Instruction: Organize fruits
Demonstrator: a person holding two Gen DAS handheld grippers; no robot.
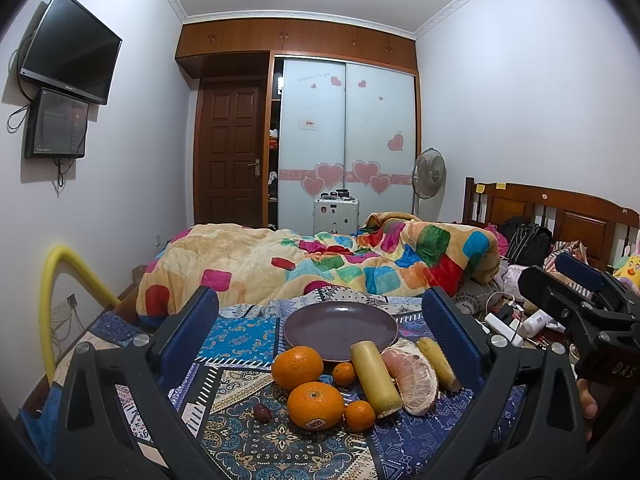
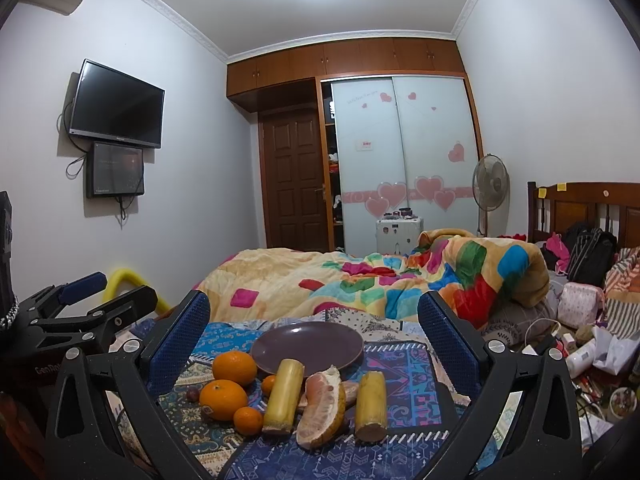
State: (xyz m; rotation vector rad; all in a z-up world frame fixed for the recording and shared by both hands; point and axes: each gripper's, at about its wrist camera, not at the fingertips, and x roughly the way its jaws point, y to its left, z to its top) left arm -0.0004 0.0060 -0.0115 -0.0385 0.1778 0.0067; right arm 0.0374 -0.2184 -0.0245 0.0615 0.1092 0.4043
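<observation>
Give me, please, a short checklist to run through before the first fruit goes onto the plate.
1. Plate bare and ready: ok, nothing lies on it.
2. Left gripper open and holding nothing: ok.
3. Right gripper open and holding nothing: ok.
4. Fruits within view of both cameras: ok; the oranges, cane pieces and pomelo lie on the cloth before the plate.
5. Fruits free to lift singly: not ok; the pomelo leans against a cane piece, and the small oranges touch their neighbours.
6. Small dark fruit firm enough to grip: cannot tell.
</observation>
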